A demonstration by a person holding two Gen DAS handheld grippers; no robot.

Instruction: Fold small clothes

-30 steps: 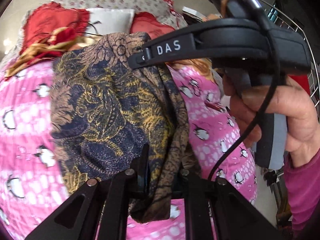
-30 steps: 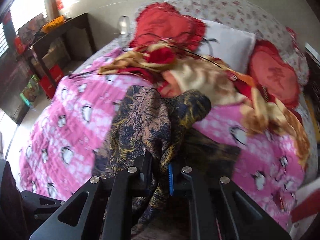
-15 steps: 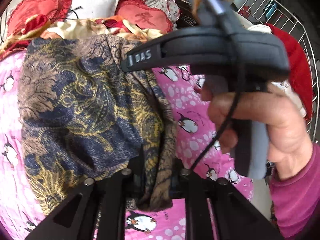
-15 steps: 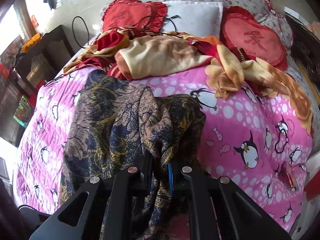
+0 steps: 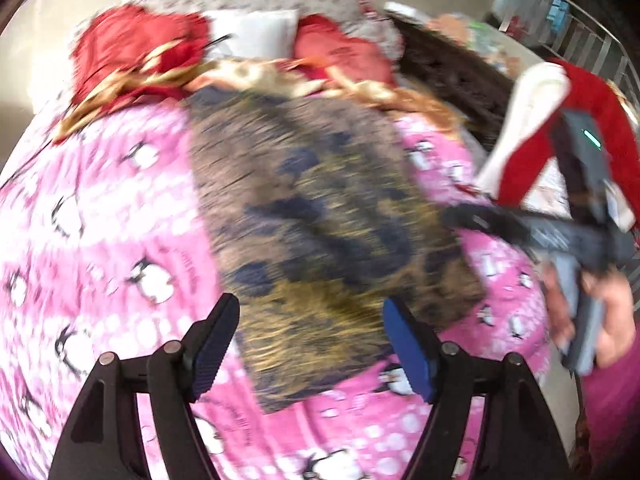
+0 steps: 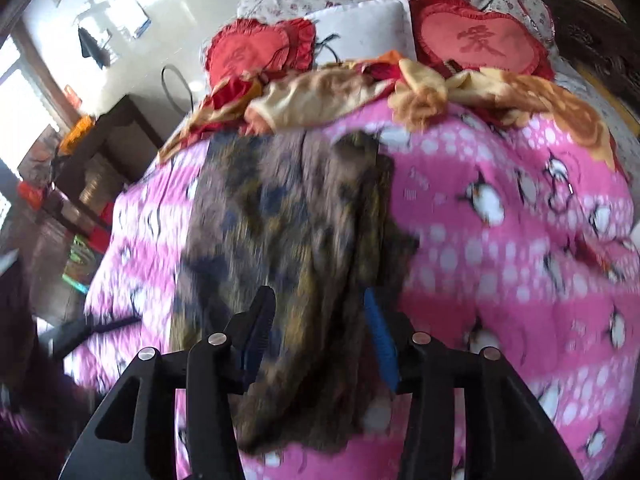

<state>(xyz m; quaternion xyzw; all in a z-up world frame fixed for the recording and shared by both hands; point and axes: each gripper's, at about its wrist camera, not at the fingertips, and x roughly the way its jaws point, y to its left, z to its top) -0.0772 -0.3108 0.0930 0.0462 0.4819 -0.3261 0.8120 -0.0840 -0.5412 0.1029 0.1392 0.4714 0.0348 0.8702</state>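
Both grippers have just been opening: the left gripper (image 5: 310, 340) gapes wide, empty; the right gripper (image 6: 316, 336) half-open, cloth between its fingers ungripped. The patterned garment (image 5: 320, 220) now lies folded on the bed (image 5: 120, 240), toward twelve o'clock.

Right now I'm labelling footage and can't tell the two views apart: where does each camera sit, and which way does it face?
Left wrist: on the left gripper, tilted down across the pink penguin blanket toward the pillows; its jaws stand open over the dark patterned garment; the right gripper and hand show at right.
Right wrist: on the right gripper, facing the same way; jaws just opening, garment between them.
Shared: garment, blanket, red heart cushions.
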